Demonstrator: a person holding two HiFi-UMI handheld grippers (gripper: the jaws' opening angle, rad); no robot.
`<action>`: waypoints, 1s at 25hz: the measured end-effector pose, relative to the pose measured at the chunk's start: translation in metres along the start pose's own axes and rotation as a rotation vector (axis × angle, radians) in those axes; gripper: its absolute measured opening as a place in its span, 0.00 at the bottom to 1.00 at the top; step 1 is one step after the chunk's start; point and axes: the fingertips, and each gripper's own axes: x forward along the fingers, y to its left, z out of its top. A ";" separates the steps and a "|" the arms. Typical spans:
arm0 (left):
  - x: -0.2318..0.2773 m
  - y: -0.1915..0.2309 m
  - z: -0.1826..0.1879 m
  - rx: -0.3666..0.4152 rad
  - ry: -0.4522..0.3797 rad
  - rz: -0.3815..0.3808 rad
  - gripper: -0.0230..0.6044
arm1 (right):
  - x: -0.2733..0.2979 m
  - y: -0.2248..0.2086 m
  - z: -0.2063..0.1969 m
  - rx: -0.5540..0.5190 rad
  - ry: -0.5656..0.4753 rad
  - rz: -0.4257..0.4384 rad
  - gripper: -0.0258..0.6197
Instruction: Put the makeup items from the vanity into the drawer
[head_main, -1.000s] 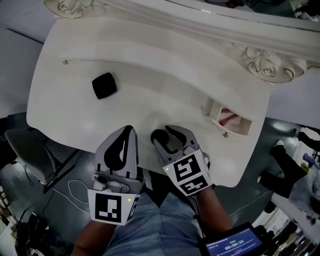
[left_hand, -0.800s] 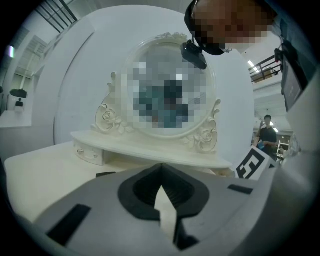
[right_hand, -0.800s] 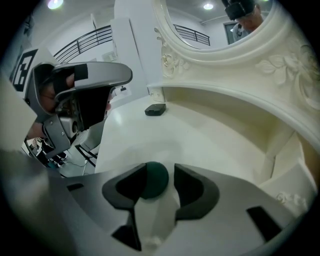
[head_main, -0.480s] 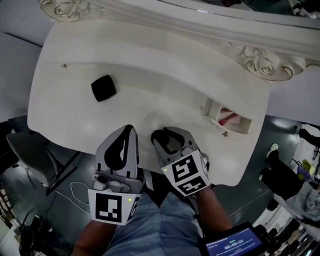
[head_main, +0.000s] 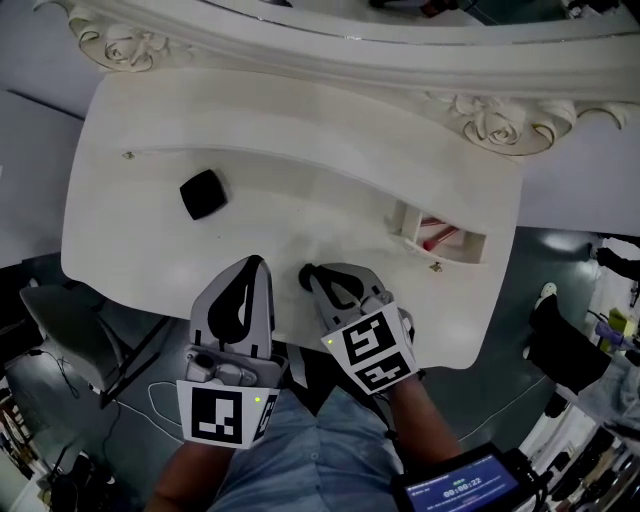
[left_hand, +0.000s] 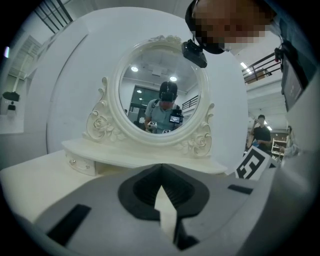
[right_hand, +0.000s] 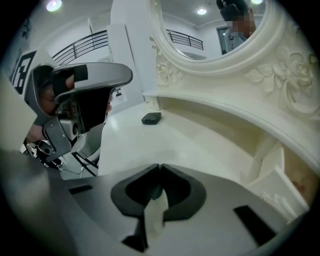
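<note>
A black square makeup compact (head_main: 203, 193) lies on the left of the white vanity top (head_main: 300, 200); it also shows far off in the right gripper view (right_hand: 151, 118). The small drawer (head_main: 447, 256) at the right stands pulled out, with a red item (head_main: 437, 240) inside. Both grippers hover side by side at the vanity's front edge, well short of the compact. My left gripper (head_main: 259, 263) (left_hand: 160, 166) has its tips together on nothing. My right gripper (head_main: 306, 272) (right_hand: 160, 166) is closing, its tips meeting with nothing between them.
An ornate oval mirror (left_hand: 160, 95) with carved roses (head_main: 487, 122) rises along the back of the vanity. A closed small drawer (left_hand: 80, 164) sits under the left shelf. Below the front edge are the person's legs, cables on the floor and a screen (head_main: 462, 488).
My right gripper's jaws have come together from a half-open stance. The head view has shifted a little; both grippers stay at the front edge, and the compact has not moved.
</note>
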 end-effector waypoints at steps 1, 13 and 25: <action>0.001 -0.002 0.005 0.007 -0.011 -0.009 0.04 | -0.004 -0.002 0.004 -0.001 -0.013 -0.012 0.07; 0.005 -0.061 0.071 0.091 -0.151 -0.185 0.04 | -0.096 -0.039 0.056 0.007 -0.222 -0.241 0.07; 0.018 -0.127 0.103 0.154 -0.193 -0.351 0.04 | -0.185 -0.103 0.037 0.109 -0.295 -0.475 0.07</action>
